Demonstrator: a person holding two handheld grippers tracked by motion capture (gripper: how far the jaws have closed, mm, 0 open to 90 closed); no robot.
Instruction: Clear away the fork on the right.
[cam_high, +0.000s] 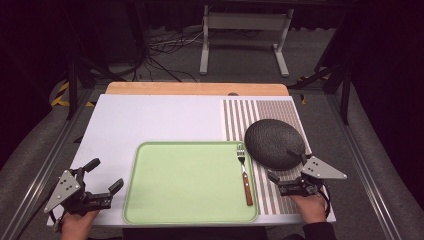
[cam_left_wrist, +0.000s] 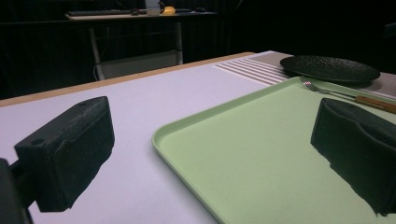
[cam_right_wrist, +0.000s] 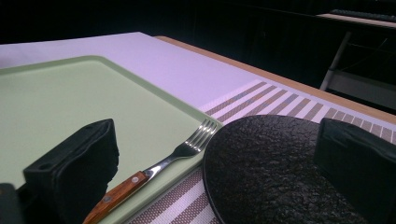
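A green tray (cam_high: 190, 182) lies on the white surface (cam_high: 150, 120). A fork (cam_high: 244, 172) with a wooden handle lies in the tray, along its right edge. A dark round plate (cam_high: 275, 142) sits on a striped mat (cam_high: 260, 112) just beside the tray, with nothing on it. The left gripper (cam_high: 105, 175) rests left of the tray, fingers (cam_left_wrist: 70, 149) wide apart, holding nothing. The right gripper (cam_high: 282, 165) is at the plate's near edge, fingers (cam_right_wrist: 77, 163) also wide apart and holding nothing.

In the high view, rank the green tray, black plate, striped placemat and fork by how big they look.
1. green tray
2. striped placemat, partly covered, so its place is less sure
3. black plate
4. fork
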